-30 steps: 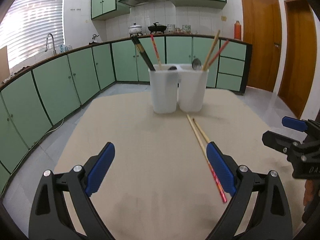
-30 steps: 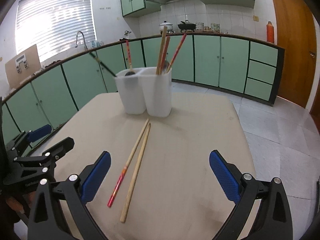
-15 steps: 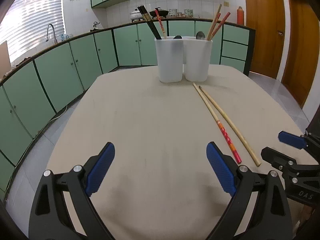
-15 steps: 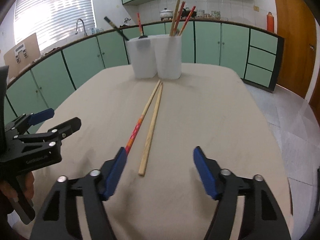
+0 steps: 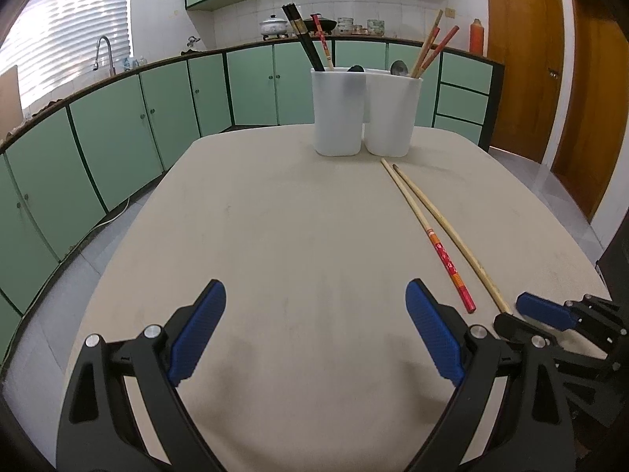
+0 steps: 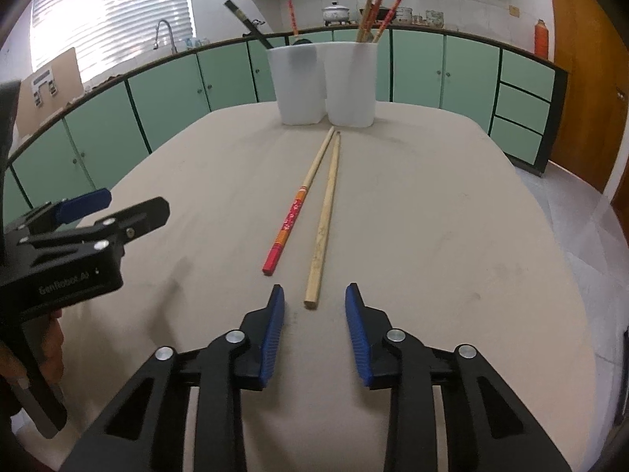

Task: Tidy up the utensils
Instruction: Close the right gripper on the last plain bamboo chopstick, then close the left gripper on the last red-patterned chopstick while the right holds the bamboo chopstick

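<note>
Matt beige cloth covers the table (image 6: pixel 432 216). Plain wooden chopstick (image 6: pixel 324 220), smooth; its neighbour (image 6: pixel 293 212) red-lacquered. White holder (image 5: pixel 367 112) is translucent matt plastic. Gripper pads (image 6: pixel 273 334) show ribbed blue rubber.

Matte black angular frames on left gripper (image 5: pixel 315 332) and right gripper (image 6: pixel 314 328), silver round screws at pivots, ribbed blue pads (image 6: pixel 272 334). White "GenRobot.AI" lettering on left body. Bare skin on hand (image 6: pixel 51 348).

A: What colours lie before you?
B: A plain tan chopstick (image 6: pixel 323 221), another with a red-and-orange patterned end (image 6: pixel 297 204), white holders (image 6: pixel 322 82), a beige table (image 6: pixel 432 236), and green cabinets (image 6: pixel 468 69).
</note>
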